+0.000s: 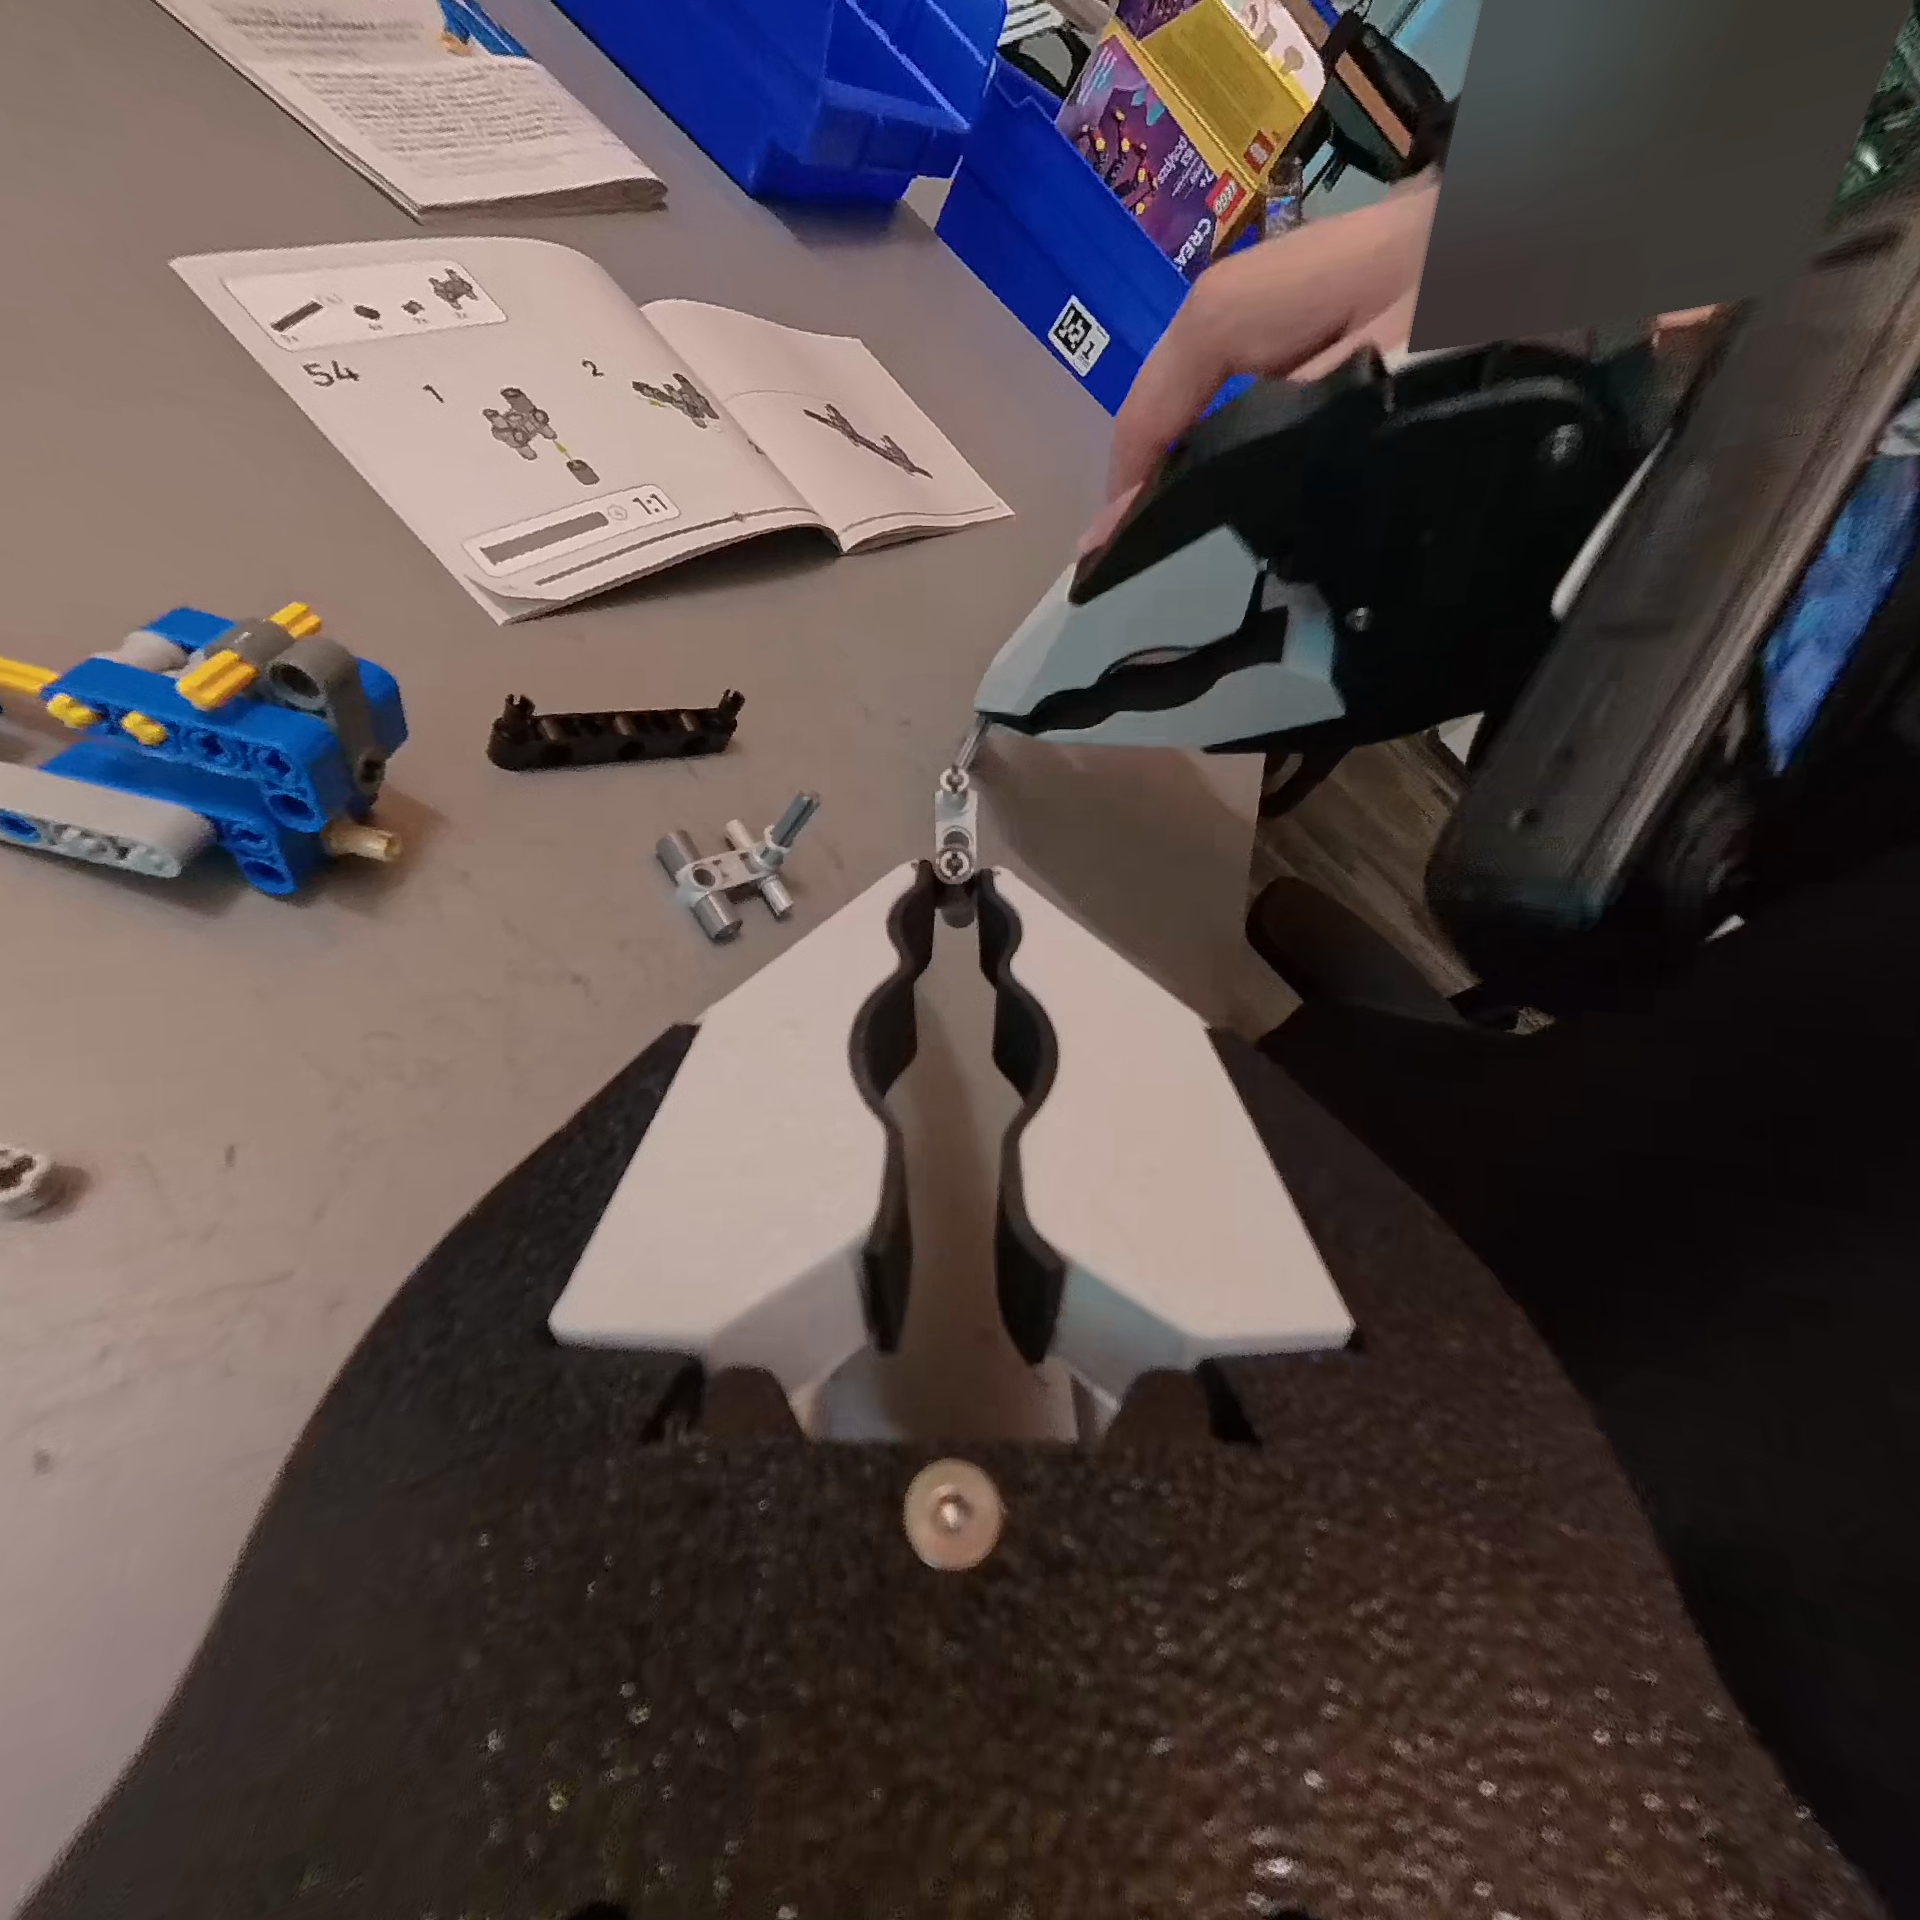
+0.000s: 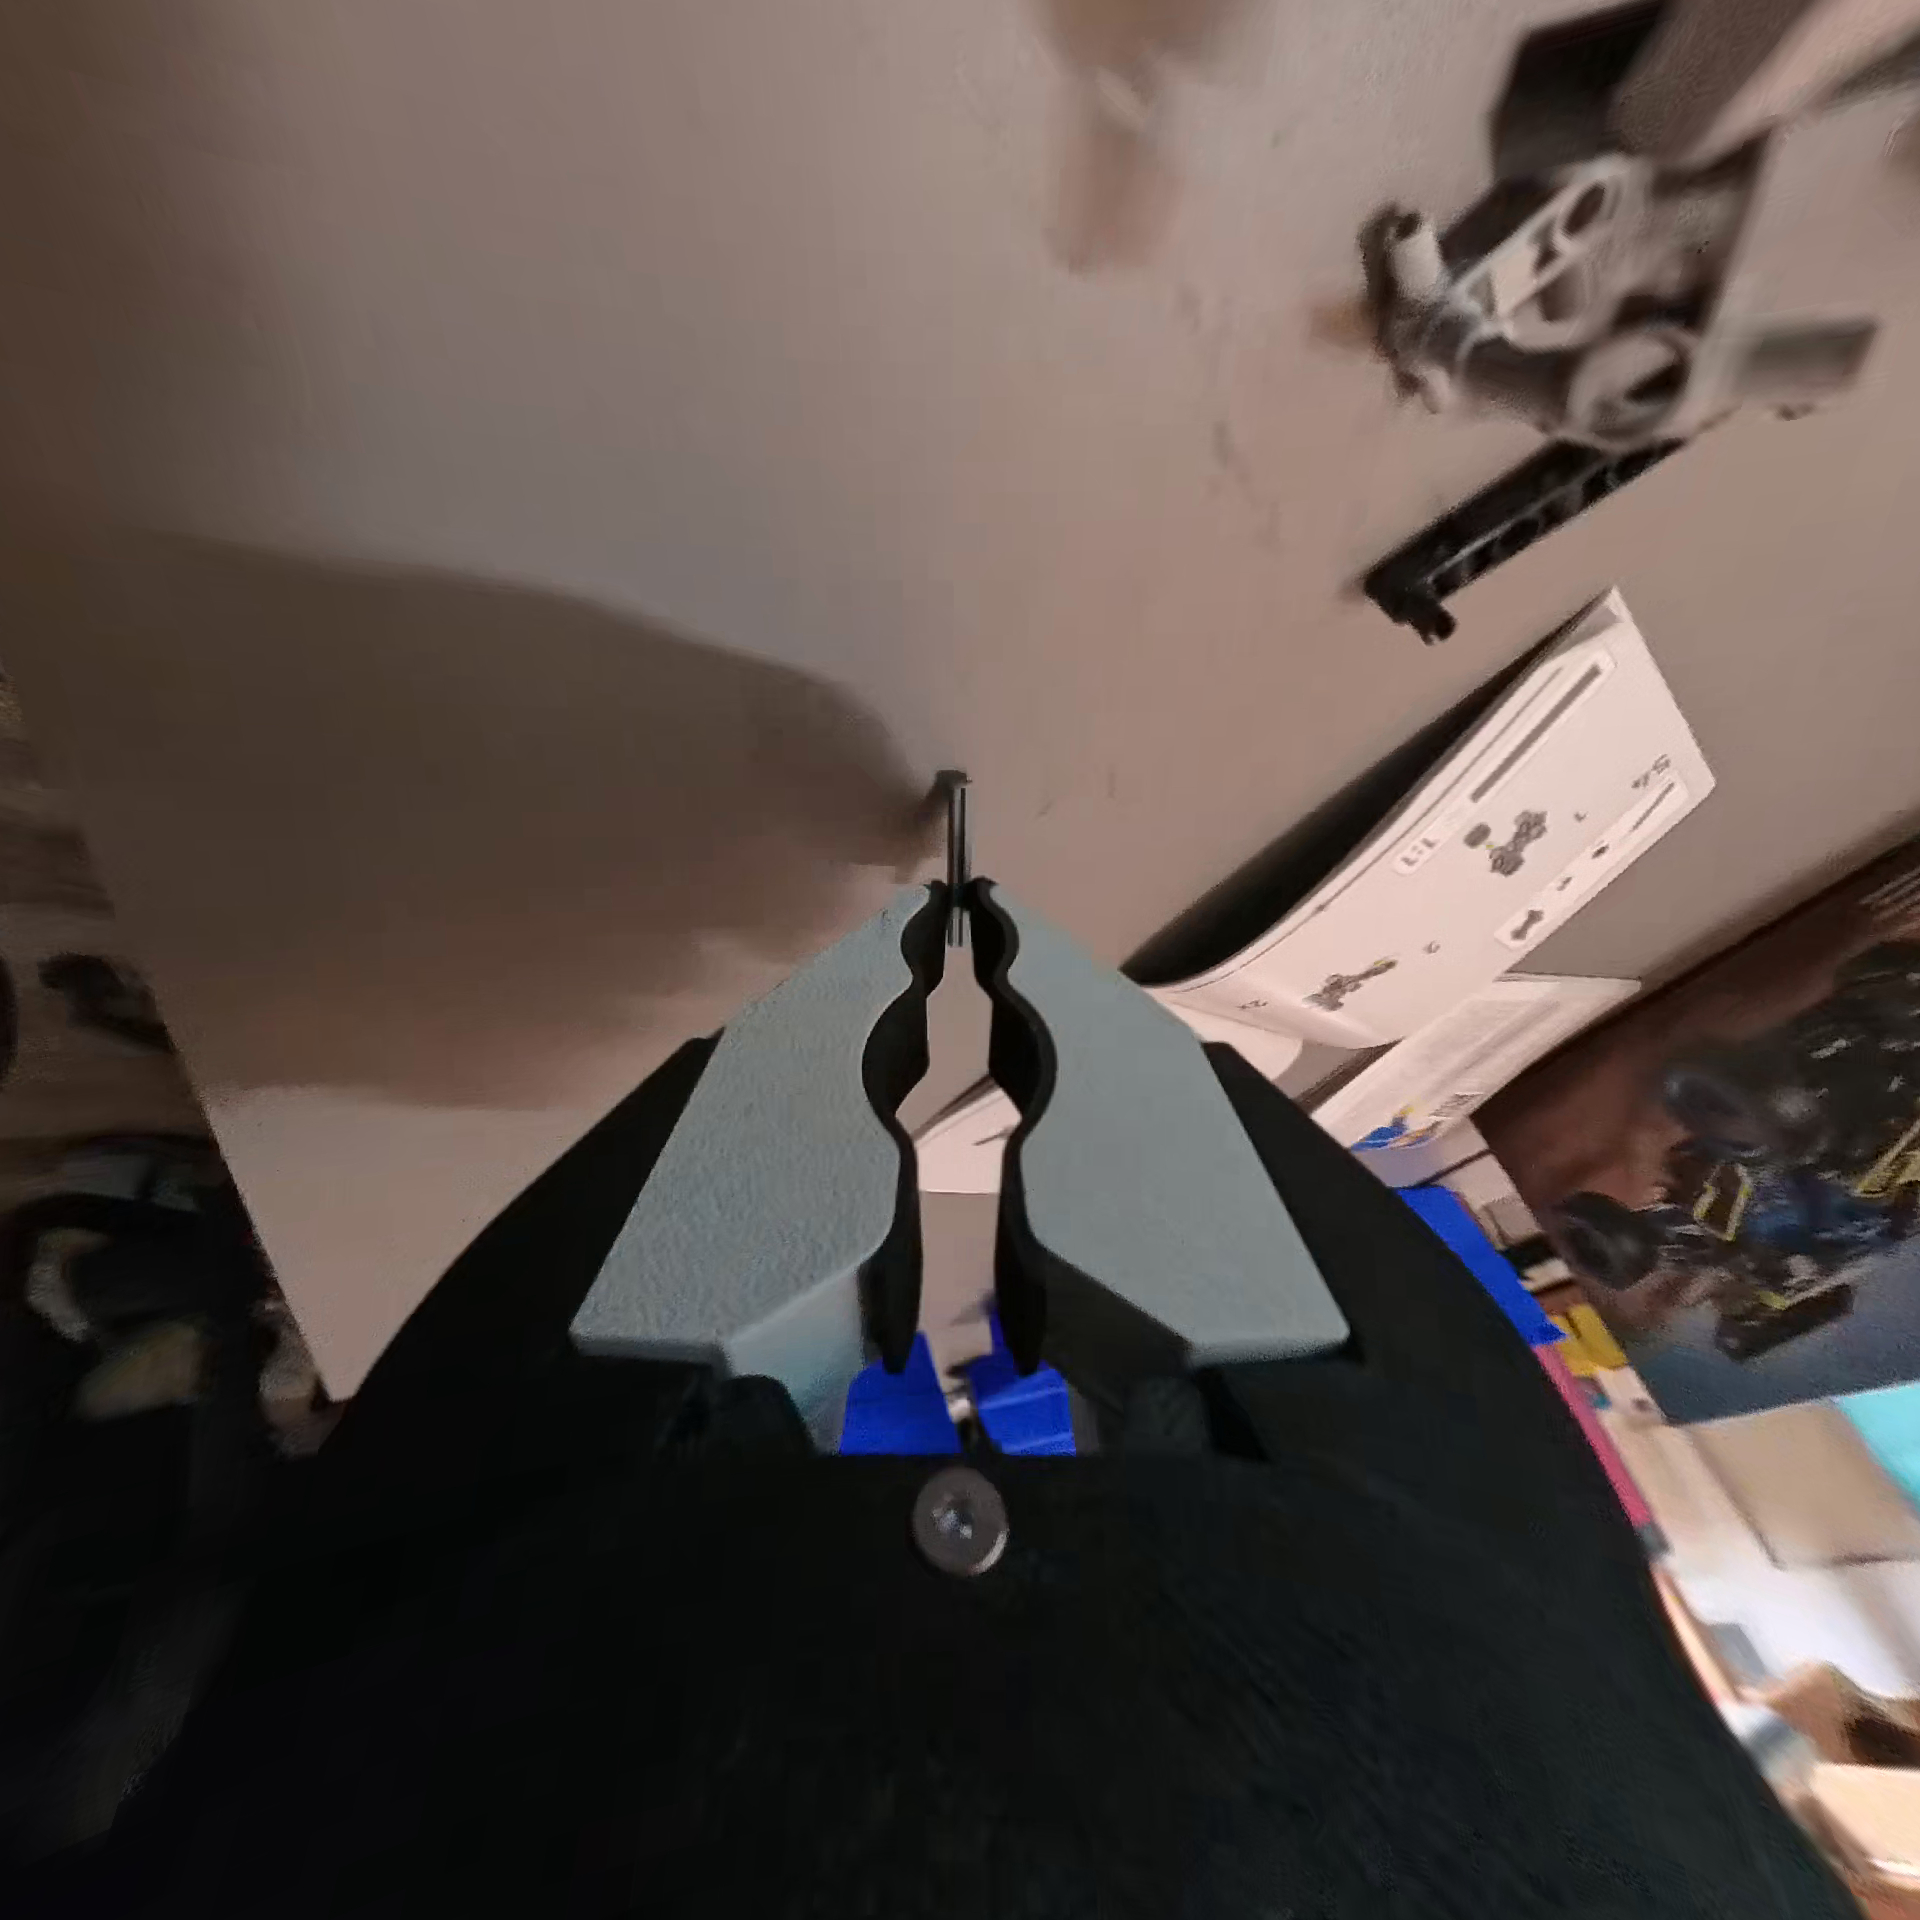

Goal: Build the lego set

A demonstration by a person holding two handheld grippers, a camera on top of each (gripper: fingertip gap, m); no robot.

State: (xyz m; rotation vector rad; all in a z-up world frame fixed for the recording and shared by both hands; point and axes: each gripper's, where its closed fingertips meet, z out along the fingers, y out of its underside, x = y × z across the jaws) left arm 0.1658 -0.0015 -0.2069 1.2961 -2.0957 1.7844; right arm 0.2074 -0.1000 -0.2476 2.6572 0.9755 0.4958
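**Axle-to-connector mating held above the counter**

The left gripper [image 1: 954, 883] has its jaws clamped on a small grey connector [image 1: 954, 826], held upright just past the tips. The right gripper [image 1: 992, 717] comes in from the right with a hand [image 1: 1247, 343] on its body; its jaws are clamped on a thin dark axle [image 2: 954, 831], whose free end meets the top hole of the connector. Judgement: each piece is pinched by its far end so that the mating ends stay exposed and can be lined up in mid-air.

On the counter [image 1: 312, 1143], a grey pin subassembly [image 1: 732, 862] lies just beside the left gripper's tips, a black beam [image 1: 613, 727] sits beyond it, and the blue and yellow build [image 1: 208, 738] rests well apart to the left. The open instruction booklet [image 1: 540, 416] lies farther back, a second booklet [image 1: 416, 94] and blue bins [image 1: 810, 94] behind it.

Room for moving: the counter edge runs close on the right, directly beneath the joined pieces, so a slipped part would probably fall off the counter. There is open surface to the left front. The right wrist view is blurred; fine alignment cannot be confirmed there.
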